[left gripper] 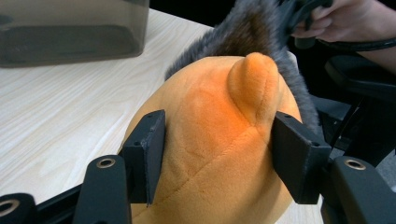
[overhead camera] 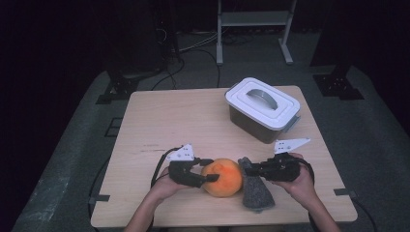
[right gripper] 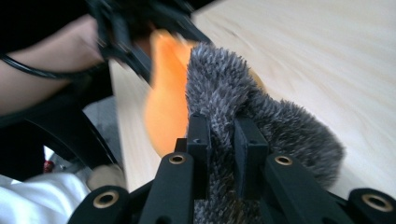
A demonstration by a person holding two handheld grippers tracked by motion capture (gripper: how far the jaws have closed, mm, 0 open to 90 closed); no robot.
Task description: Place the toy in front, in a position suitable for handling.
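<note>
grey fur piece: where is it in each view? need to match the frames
High view: grey fur piece at bottom centre-right, just right of the orange plush, its upper tip pinched in the right tongs.
Left gripper view: top right, behind the plush.
Right gripper view: centre, rising from between the shut jaws.
Shared landmark: the orange plush.

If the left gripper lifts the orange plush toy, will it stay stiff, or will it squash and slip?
The orange plush looks soft: the left gripper presses into its sides, so it would probably squash rather than slip. It is likely light for its size. The grey fur piece, pinched by the right gripper, seems floppy and may trail along.
</note>
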